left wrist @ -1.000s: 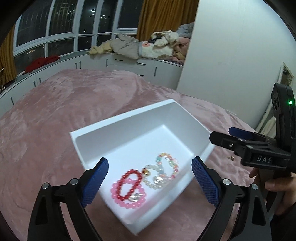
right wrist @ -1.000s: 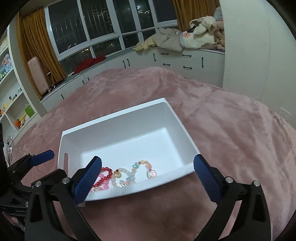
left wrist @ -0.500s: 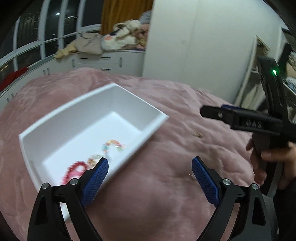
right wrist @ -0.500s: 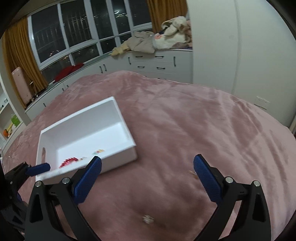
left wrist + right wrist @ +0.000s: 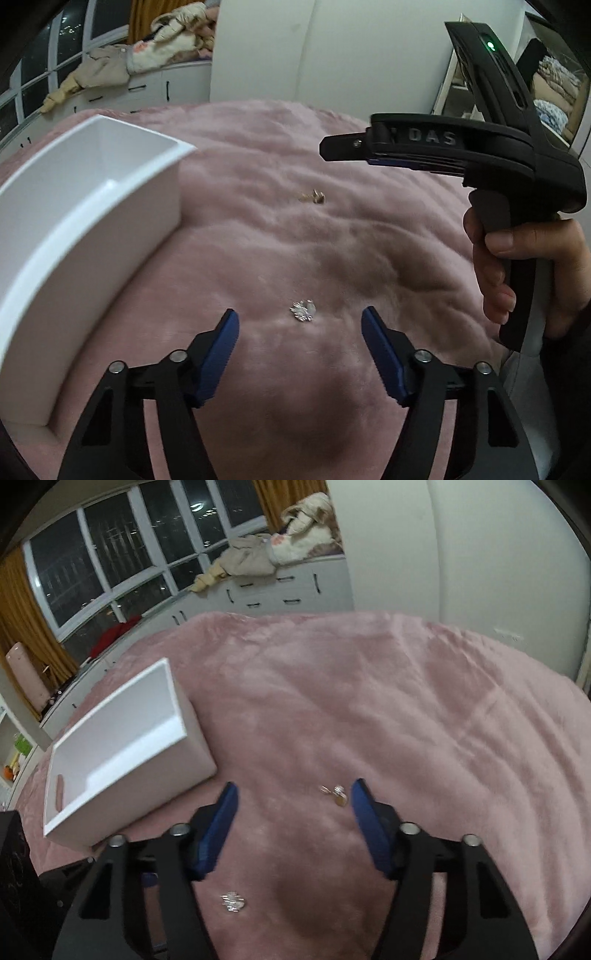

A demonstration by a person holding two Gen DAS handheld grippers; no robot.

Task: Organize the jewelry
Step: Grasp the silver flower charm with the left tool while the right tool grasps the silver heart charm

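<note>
A small silver sparkly jewel [image 5: 303,311] lies on the pink blanket, between and just ahead of my open left gripper [image 5: 300,326]; it also shows in the right wrist view [image 5: 233,902]. A small gold earring [image 5: 314,196] lies farther off; in the right wrist view the earring [image 5: 335,794] sits just ahead of my open right gripper [image 5: 293,799], nearer the right finger. The white box [image 5: 85,206] stands to the left, and in the right wrist view [image 5: 122,746] too; its contents are hidden. The right gripper body [image 5: 443,147] shows in the left wrist view.
The pink blanket [image 5: 369,701] covers the whole bed. A white wardrobe [image 5: 369,55] and low drawers with piled clothes [image 5: 280,550] stand behind, under dark windows.
Both grippers have swung right, away from the white box with the bead bracelets, and lowered toward the blanket. The jaws have narrowed somewhat. The two small jewels have come into view.
</note>
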